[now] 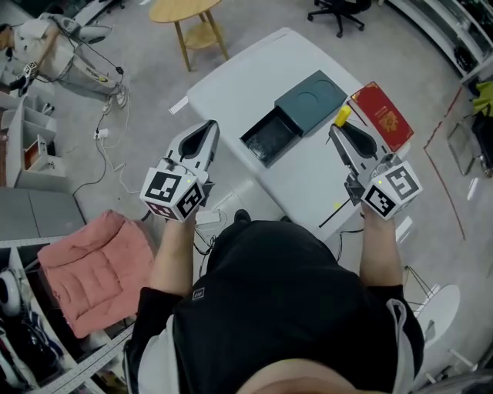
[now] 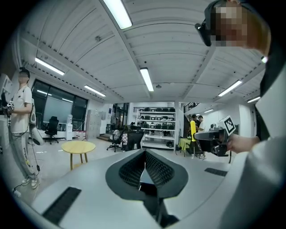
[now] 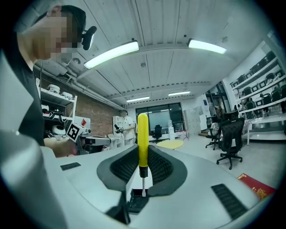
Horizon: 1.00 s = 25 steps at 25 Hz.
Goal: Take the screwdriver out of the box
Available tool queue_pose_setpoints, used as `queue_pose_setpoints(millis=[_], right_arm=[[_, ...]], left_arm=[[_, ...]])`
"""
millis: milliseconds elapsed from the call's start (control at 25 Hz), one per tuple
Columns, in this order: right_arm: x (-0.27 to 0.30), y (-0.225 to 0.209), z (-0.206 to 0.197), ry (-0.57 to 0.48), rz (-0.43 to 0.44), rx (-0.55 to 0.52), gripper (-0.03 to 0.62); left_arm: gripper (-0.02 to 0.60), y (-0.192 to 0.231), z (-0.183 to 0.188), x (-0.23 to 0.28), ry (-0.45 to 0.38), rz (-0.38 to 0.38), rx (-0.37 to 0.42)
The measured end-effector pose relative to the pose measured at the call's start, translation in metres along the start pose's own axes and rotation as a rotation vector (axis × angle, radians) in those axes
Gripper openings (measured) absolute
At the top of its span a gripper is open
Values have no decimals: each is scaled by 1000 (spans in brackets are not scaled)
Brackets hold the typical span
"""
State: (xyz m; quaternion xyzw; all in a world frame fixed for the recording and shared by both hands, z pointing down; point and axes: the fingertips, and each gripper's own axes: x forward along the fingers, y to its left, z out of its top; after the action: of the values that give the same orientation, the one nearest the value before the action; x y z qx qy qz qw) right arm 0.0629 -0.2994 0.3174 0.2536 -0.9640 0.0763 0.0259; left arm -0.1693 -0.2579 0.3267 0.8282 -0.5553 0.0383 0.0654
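A yellow-handled screwdriver [image 3: 142, 139] stands upright between the jaws of my right gripper [image 3: 143, 154], which is shut on it; its metal shaft points down. In the head view the right gripper [image 1: 340, 132] is raised above the table's right side, the yellow screwdriver [image 1: 343, 115] at its tip. The dark box [image 1: 269, 138] lies open on the white table [image 1: 231, 85], its green lid [image 1: 312, 100] slid aside. My left gripper [image 1: 202, 138] hovers left of the box, shut with nothing held. In the left gripper view its jaws [image 2: 145, 154] meet at the tip, and the right gripper [image 2: 213, 138] shows across.
A red booklet [image 1: 383, 115] lies on the table's right edge. A round yellow stool [image 1: 189, 11] stands beyond the table. A pink cushion [image 1: 92, 262] lies on the floor at left. An office chair [image 3: 230, 134] and shelves are in the background, and a person [image 2: 20, 129] stands at left.
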Motion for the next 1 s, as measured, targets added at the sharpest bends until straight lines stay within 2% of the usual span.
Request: queue_pose_setpoints(millis=[240, 480, 1000], right_arm=[[7, -3, 8, -46, -38, 45, 77], [28, 7, 11, -45, -57, 21, 77], [35, 14, 7, -37, -76, 13, 77]], left_arm=[[11, 24, 5, -8, -3, 3, 14], [11, 48, 10, -9, -19, -10, 18], [11, 54, 6, -8, -27, -27, -2]])
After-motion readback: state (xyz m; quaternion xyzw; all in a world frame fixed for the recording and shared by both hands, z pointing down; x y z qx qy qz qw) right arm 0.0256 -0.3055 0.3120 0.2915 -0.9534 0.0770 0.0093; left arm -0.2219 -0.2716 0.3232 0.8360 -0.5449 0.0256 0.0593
